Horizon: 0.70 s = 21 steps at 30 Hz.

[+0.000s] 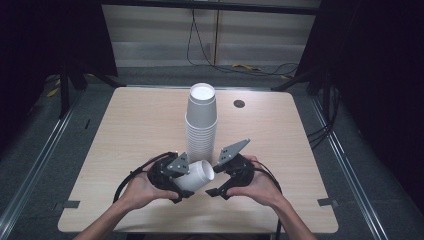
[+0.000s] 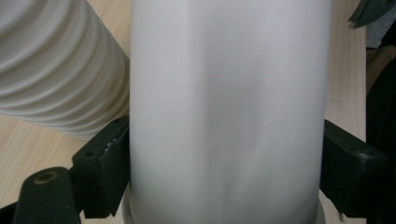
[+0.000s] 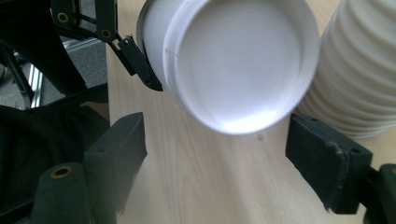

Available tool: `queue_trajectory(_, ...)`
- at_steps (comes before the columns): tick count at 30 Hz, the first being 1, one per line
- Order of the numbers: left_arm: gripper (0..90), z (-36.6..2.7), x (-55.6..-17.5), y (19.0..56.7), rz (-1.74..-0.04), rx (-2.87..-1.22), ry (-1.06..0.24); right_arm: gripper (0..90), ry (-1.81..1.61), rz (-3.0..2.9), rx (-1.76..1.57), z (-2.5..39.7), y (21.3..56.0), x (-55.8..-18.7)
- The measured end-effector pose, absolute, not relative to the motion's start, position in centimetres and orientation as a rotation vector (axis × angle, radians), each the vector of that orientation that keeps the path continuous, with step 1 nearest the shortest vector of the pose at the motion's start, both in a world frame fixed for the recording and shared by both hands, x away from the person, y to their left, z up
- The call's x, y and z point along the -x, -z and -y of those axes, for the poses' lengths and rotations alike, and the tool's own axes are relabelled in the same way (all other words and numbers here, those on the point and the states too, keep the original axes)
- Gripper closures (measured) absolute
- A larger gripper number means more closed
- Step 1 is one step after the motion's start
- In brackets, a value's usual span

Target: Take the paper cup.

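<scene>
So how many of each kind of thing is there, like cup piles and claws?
Tall stack of white paper cups, standing upright on the table: 1
Single white paper cup, lying sideways in the left black claw: 1
Black two-jaw claws, left and right: 2
Light wooden table: 1
Total: 5
</scene>
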State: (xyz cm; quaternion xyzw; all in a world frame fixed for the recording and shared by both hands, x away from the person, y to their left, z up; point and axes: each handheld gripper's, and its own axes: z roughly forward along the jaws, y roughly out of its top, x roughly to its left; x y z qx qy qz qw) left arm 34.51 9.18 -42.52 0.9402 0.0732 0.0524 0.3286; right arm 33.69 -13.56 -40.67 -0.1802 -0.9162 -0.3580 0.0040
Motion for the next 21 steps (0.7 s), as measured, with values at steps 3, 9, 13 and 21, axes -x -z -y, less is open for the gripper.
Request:
queue_trajectory(3, 15.3, -8.9, -34.5, 43.0, -0.182, -2.503, -0.157, 18.7, 1.055, 2.906, 0.568, 13.4, 41.1, -33.6)
queue_trajectory(9, 15.3, -8.7, -34.2, 43.3, -0.145, -2.531, -0.142, 18.2, 0.998, 2.927, 0.531, 13.0, 41.6, -33.6)
queue_trajectory(13, 15.3, -8.4, -33.9, 43.5, -0.122, -2.546, -0.126, 17.8, 0.97, 2.939, 0.507, 12.6, 41.7, -33.6)
queue_trajectory(21, 15.3, -7.5, -33.2, 43.8, -0.072, -2.572, -0.115, 15.5, 0.911, 2.935, 0.456, 11.9, 42.1, -33.4)
